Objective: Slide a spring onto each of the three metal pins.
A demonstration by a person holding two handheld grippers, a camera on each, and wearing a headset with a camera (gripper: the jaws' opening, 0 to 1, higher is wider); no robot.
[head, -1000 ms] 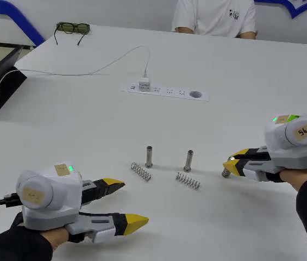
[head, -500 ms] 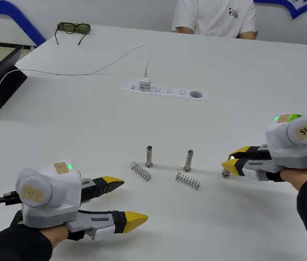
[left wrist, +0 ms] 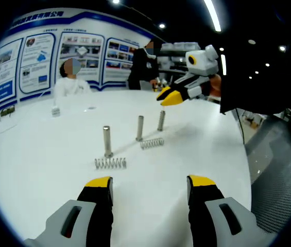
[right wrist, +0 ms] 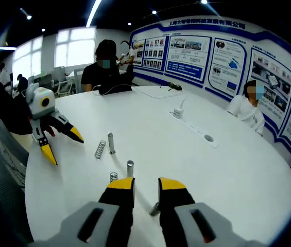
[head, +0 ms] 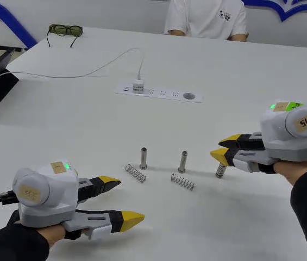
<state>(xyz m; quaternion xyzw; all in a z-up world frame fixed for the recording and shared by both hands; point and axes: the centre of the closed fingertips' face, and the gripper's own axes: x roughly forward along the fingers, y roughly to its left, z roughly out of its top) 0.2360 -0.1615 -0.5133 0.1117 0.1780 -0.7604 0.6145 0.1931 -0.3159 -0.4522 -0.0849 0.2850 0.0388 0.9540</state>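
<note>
Spring (head: 135, 173): slvr coil, flat nr pin (head: 143, 158)

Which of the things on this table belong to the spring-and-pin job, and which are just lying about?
For the job:
left pin, bare; middle pin, bare; right pin, spring already on it; loose springs lying beside the two bare pins.

Lying about:
power strip; charger plugged into it; sunglasses far across the table.

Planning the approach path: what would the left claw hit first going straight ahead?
Probably the loose silver coil spring lying by the middle steel pin; the left claw centres on it, though depth is unclear.
</note>
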